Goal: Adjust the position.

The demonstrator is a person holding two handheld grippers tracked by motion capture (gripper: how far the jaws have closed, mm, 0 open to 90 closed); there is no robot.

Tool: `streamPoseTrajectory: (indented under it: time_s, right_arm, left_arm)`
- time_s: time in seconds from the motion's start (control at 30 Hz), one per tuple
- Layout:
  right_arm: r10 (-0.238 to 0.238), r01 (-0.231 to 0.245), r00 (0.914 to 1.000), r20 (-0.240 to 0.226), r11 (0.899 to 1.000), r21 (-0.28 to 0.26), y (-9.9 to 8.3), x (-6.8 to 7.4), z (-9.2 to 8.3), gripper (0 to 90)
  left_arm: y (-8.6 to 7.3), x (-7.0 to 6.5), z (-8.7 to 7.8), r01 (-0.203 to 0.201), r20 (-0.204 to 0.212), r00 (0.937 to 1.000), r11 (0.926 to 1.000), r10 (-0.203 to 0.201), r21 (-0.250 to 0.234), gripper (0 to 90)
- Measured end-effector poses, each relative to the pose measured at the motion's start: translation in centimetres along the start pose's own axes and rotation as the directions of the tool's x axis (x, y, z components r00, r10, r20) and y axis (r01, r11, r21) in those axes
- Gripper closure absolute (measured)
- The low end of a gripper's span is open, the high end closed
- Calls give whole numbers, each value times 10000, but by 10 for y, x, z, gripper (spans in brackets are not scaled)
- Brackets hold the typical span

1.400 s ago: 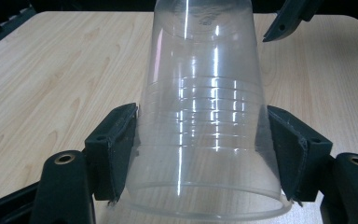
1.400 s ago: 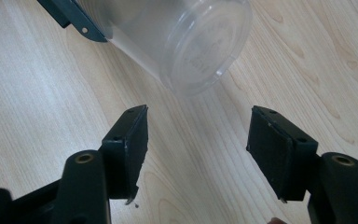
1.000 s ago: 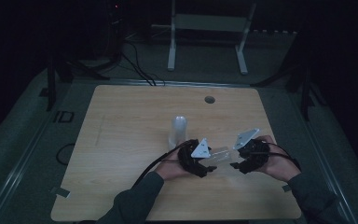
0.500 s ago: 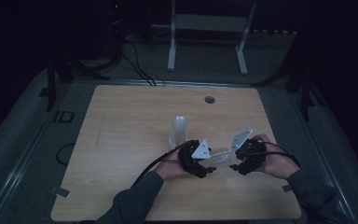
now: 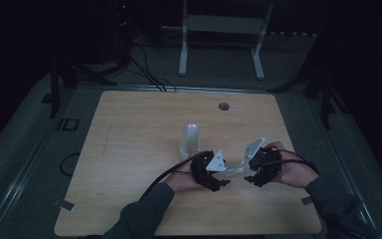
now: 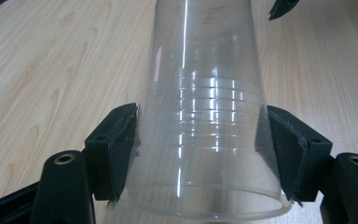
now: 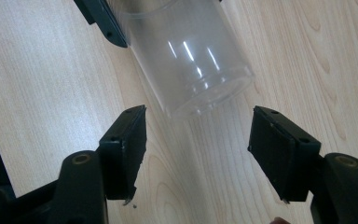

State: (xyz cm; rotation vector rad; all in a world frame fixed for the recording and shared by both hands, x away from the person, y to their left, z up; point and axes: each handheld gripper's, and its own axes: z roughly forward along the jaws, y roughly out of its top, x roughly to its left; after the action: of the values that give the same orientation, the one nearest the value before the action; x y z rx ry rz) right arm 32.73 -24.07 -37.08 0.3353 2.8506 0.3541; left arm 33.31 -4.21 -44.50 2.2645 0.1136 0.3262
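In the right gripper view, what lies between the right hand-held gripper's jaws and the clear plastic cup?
Only bare wooden table: the right hand-held gripper is open just short of the clear plastic cup, apart from it.

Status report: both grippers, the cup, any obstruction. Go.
Left gripper clamped on clear plastic cup, near its rim. Right gripper open, jaws apart just short of the cup's base. Second cup stands upright behind. Nothing between them.
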Motion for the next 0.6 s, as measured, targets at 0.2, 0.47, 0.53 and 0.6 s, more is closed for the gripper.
streamPoseTrajectory:
  time_s: [0.2, 0.47, 0.53, 0.6]
  right_arm:
    - [-258, 260, 9996, -107, 9995, 188, 5, 0, 2, 359]
    - [-524, 537, 9981, -308, 9976, 430, 10, 2, 7, 340]
    - [-565, 581, 9977, -364, 9974, 428, 11, 3, 7, 336]
    - [-614, 631, 9973, -393, 9971, 424, 12, 4, 8, 333]
  left_arm:
    - [0, -2, 1, -177, 20, 9998, 9997, 176, 142, 305]
    - [1, -4, 0, -374, 143, 9992, 9990, 371, 258, 304]
    - [1, -4, 0, -387, 243, 9990, 9990, 381, 241, 304]
    - [1, -4, -1, -415, 274, 9988, 9988, 408, 242, 304]
